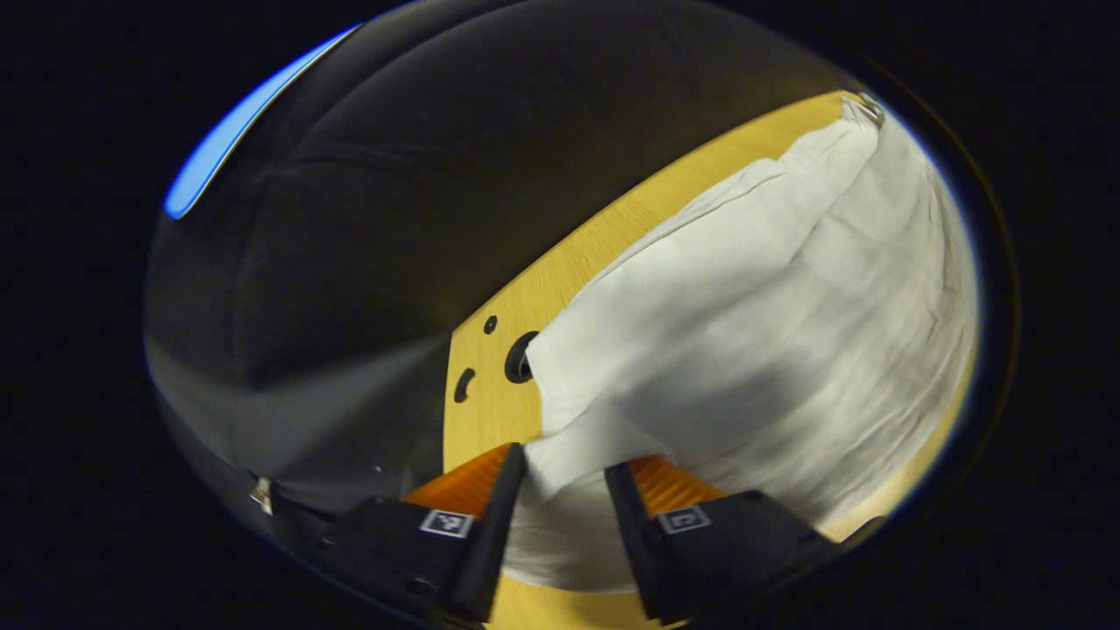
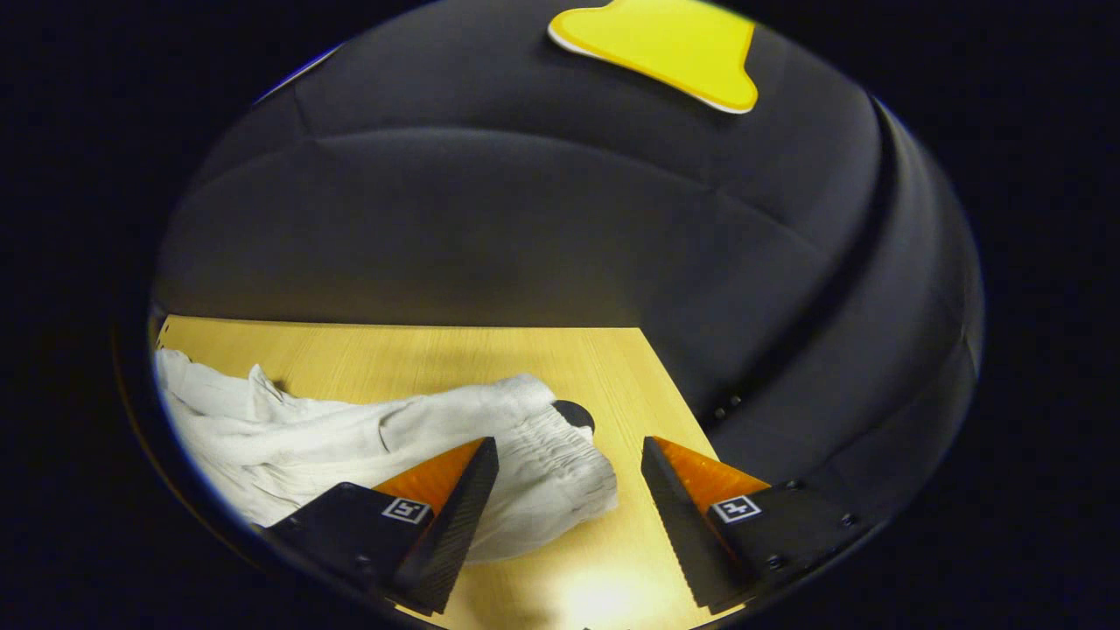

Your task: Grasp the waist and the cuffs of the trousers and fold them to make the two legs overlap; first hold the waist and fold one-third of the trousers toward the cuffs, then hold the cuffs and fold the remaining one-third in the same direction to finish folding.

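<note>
STEP: first fold, waist and cuffs to be grasped | ITEM: white crumpled cotton trousers (image 1: 744, 315) lie on the pale wooden worktop (image 2: 490, 350) | LEFT: left tool (image 1: 564, 477) spread, a cloth corner between its fingers, not pinched | RIGHT: right tool (image 2: 569, 472) spread, gathered waistband at its 10 o'clock | ADVICE: both layers should be pinched at the edge before lifting.
</note>
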Demonstrator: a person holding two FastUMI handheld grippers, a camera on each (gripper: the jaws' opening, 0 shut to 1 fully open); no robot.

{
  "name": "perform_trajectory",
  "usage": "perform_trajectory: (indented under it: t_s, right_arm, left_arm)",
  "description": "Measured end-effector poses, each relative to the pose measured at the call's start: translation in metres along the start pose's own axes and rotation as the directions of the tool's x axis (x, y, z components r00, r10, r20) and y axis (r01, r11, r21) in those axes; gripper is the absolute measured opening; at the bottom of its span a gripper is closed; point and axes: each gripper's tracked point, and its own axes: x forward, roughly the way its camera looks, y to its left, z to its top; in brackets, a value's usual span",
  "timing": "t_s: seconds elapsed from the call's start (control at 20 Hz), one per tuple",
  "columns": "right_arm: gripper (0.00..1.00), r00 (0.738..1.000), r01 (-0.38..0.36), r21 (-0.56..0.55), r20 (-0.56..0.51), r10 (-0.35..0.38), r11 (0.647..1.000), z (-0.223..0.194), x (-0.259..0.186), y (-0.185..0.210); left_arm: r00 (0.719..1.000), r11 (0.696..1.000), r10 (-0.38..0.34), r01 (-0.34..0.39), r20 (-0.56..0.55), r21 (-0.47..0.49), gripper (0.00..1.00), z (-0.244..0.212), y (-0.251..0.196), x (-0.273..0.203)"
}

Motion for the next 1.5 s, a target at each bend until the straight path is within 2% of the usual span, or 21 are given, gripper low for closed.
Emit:
perform_trajectory:
  t_s: [0.1,0.2,0.35,0.55,0.7,0.75,0.95,1.15,1.2,1.25,1.3,1.4,1.45,1.5]
  right_arm:
    - [0.98,0.999,-0.023,0.104,0.024,0.021,0.994,0.005,-0.007,0.003]
    - [0.98,0.998,-0.042,0.206,0.058,0.03,0.978,0.014,-0.017,0.0]
    - [0.98,0.997,-0.055,0.301,0.07,0.036,0.952,0.013,-0.013,-0.008]
    - [0.99,0.999,-0.05,0.363,0.016,0.048,0.93,0.005,-0.003,-0.005]
    - [0.99,0.998,-0.051,0.409,-0.004,0.057,0.911,-0.002,0.002,-0.007]
    - [0.99,0.998,-0.055,0.424,-0.003,0.061,0.904,-0.002,0.005,-0.007]
    - [0.99,0.999,-0.029,0.463,-0.018,0.043,0.886,-0.01,0.023,-0.012]
    - [0.99,0.995,0.011,0.509,-0.089,0.039,0.861,-0.035,0.036,-0.007]
    - [0.99,0.997,0.013,0.502,-0.072,0.026,0.865,-0.033,0.037,-0.008]
    - [0.87,0.997,0.013,0.497,-0.068,0.024,0.868,-0.033,0.043,-0.008]
    - [0.98,0.998,0.008,0.496,-0.064,0.028,0.868,-0.033,0.037,-0.005]
    - [0.94,0.997,0.035,0.468,-0.075,0.0,0.883,-0.038,0.038,-0.011]
    - [1.0,0.997,0.036,0.463,-0.079,0.001,0.886,-0.041,0.042,-0.008]
    - [0.6,0.997,0.031,0.464,-0.083,0.009,0.885,-0.04,0.042,-0.003]
  left_arm:
    - [0.999,0.994,-0.017,0.021,0.036,-0.104,0.87,0.005,-0.002,-0.016]
    - [0.997,0.975,-0.02,0.037,0.079,-0.218,0.97,0.011,0.0,-0.044]
    - [0.983,0.922,-0.025,0.093,0.182,-0.377,0.97,0.024,0.004,-0.091]
    - [0.969,0.88,0.002,0.116,0.248,-0.461,0.97,0.023,0.02,-0.153]
    - [0.963,0.834,0.027,0.126,0.269,-0.538,0.97,0.017,0.025,-0.193]
    - [0.964,0.821,0.037,0.121,0.263,-0.557,0.97,0.012,0.025,-0.214]
    - [0.973,0.807,0.101,0.04,0.205,-0.59,0.96,-0.025,0.04,-0.264]
    - [0.985,0.741,0.113,0.004,0.131,-0.671,0.97,-0.054,0.04,-0.279]
    - [0.986,0.722,0.113,0.002,0.121,-0.692,0.98,-0.057,0.039,-0.281]
    - [0.987,0.703,0.112,0.0,0.111,-0.712,0.98,-0.061,0.038,-0.279]
    - [0.989,0.69,0.109,0.001,0.105,-0.724,0.98,-0.063,0.036,-0.279]
    - [0.991,0.676,0.098,0.003,0.094,-0.737,0.98,-0.069,0.027,-0.28]
    - [0.992,0.673,0.091,0.007,0.092,-0.74,0.98,-0.07,0.022,-0.284]
    - [0.992,0.672,0.083,0.015,0.095,-0.74,0.98,-0.068,0.018,-0.287]
